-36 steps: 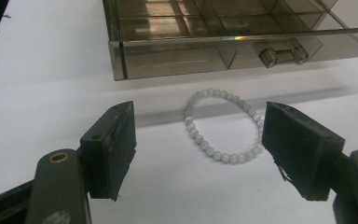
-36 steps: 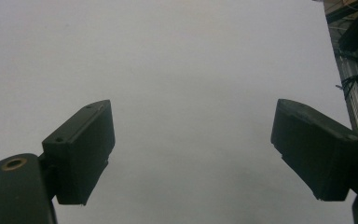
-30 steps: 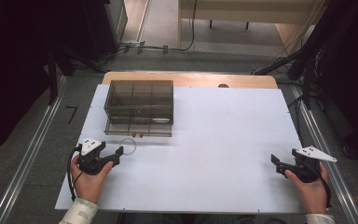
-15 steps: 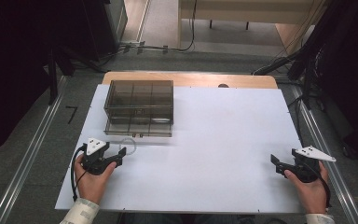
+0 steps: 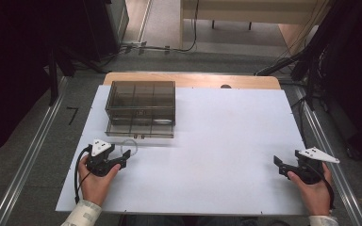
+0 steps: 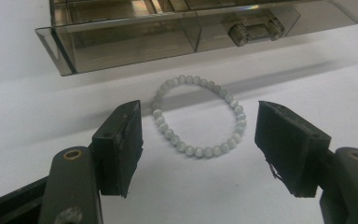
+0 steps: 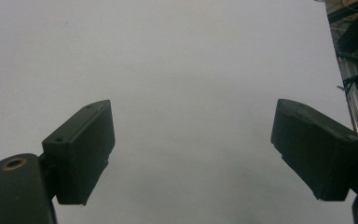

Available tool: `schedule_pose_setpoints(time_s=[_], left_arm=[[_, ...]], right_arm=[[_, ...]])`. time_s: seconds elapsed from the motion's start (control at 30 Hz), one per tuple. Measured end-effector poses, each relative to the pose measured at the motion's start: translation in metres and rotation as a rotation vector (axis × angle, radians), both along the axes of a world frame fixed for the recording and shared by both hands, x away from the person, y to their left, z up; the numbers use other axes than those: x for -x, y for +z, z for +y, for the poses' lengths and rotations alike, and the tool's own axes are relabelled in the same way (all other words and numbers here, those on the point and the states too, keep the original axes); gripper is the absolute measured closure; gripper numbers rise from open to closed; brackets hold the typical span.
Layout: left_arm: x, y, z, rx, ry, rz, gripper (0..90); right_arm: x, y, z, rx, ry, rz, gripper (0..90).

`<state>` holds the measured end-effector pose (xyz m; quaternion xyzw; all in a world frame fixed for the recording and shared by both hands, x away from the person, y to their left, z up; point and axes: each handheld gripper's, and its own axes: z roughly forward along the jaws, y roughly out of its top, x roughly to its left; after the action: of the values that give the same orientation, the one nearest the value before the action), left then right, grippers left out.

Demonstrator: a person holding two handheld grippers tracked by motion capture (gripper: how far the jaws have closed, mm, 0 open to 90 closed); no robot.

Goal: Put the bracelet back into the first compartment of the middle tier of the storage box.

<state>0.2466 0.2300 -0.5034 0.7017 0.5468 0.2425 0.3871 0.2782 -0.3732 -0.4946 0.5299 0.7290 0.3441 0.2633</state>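
White table: a smoked clear box with compartments sits toward the far left corner, its front drawer pulled partly out. A pale bead bracelet lies flat on the table just in front of the drawer, near the left edge. Left gripper, held near the near left corner, has its jaws wide apart on either side of the bracelet, not touching it; right gripper, near the right edge, jaws likewise apart over bare table.
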Motion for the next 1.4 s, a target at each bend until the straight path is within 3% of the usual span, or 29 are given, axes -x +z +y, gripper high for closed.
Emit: schedule_pose_setpoints(time_s=[0.4,0.97,1.27,1.4], left_arm=[[-0.002,-0.003,-0.007,-0.039,-0.036,0.014,37.5],[-0.006,-0.007,-0.012,-0.056,-0.064,0.020,45.5],[-0.009,-0.010,-0.014,-0.062,-0.095,0.037,54.1],[-0.010,-0.011,-0.015,-0.068,-0.107,0.049,61.9]], right_arm=[[0.000,0.000,0.000,0.000,0.004,-0.001,11.8],[-0.001,0.000,0.001,0.008,0.007,0.000,11.8],[-0.001,-0.001,0.001,0.012,0.005,0.000,11.8],[-0.001,-0.001,0.001,0.010,0.006,0.002,11.8]])
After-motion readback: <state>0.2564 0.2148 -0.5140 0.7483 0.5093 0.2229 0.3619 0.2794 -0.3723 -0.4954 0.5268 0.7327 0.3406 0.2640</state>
